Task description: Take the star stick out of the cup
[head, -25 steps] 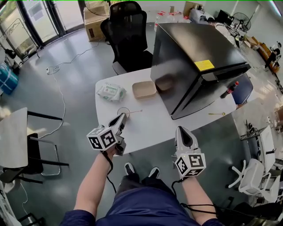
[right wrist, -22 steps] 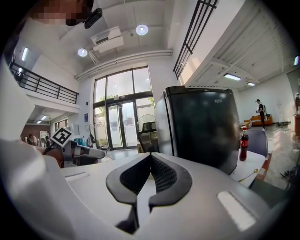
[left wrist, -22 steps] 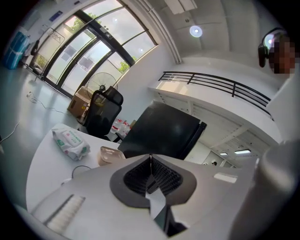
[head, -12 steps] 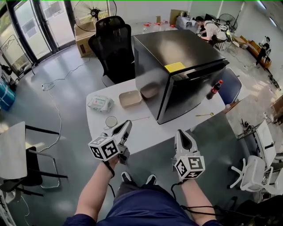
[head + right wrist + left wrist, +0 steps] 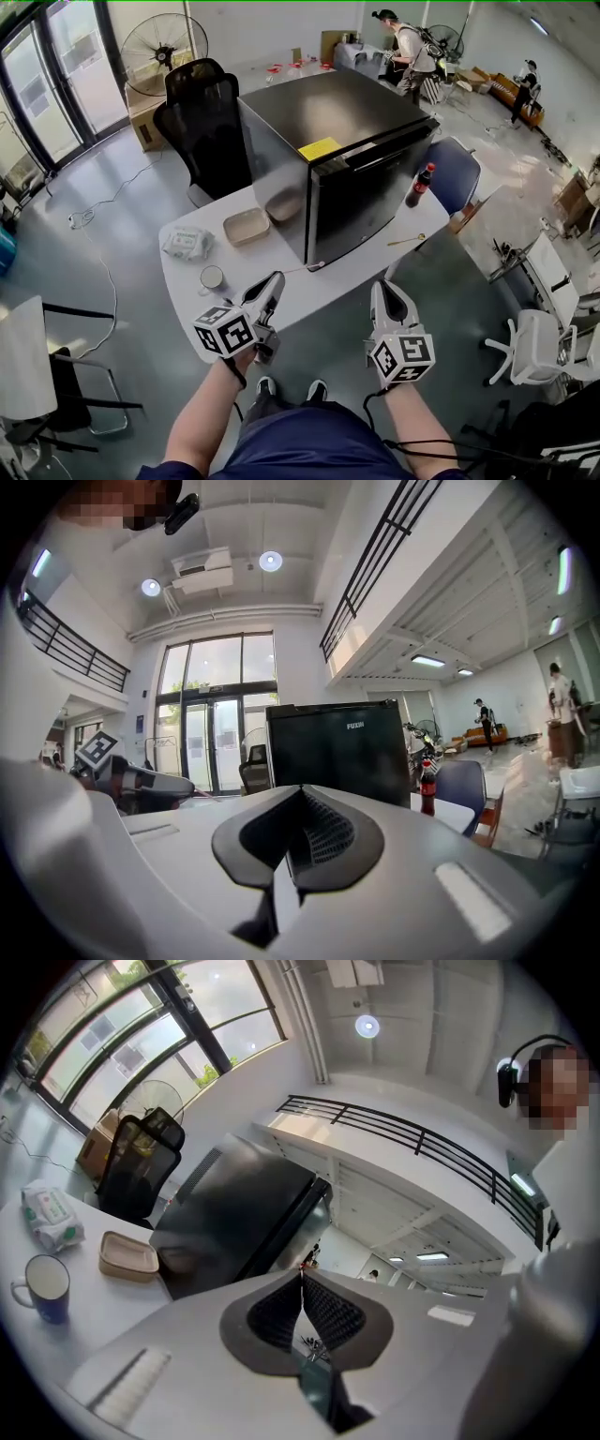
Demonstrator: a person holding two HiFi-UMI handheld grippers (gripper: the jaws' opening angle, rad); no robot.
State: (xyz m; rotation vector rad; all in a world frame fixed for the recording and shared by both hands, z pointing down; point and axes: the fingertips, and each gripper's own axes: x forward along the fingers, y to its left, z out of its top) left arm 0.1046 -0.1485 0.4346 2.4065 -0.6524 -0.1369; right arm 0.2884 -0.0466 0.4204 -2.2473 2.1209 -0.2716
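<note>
Head view: the left gripper (image 5: 273,281) and right gripper (image 5: 387,287) hang at the bench's (image 5: 248,261) front edge, each with jaws pressed together on nothing. The cup (image 5: 213,277) stands near the left edge. A thin gold stick (image 5: 405,240), its tip too small to make out, lies near the right edge.

Table with a fridge at its middle
On the table (image 5: 183,281) the cup (image 5: 213,277) sits near the left end, the wipes pack (image 5: 182,243) behind it, and the tray (image 5: 246,226) farther back, just beside the fridge (image 5: 328,150) (which fills the middle). The bottle (image 5: 419,186) stands right of the fridge, and a chair (image 5: 202,131) beyond the far edge.
</note>
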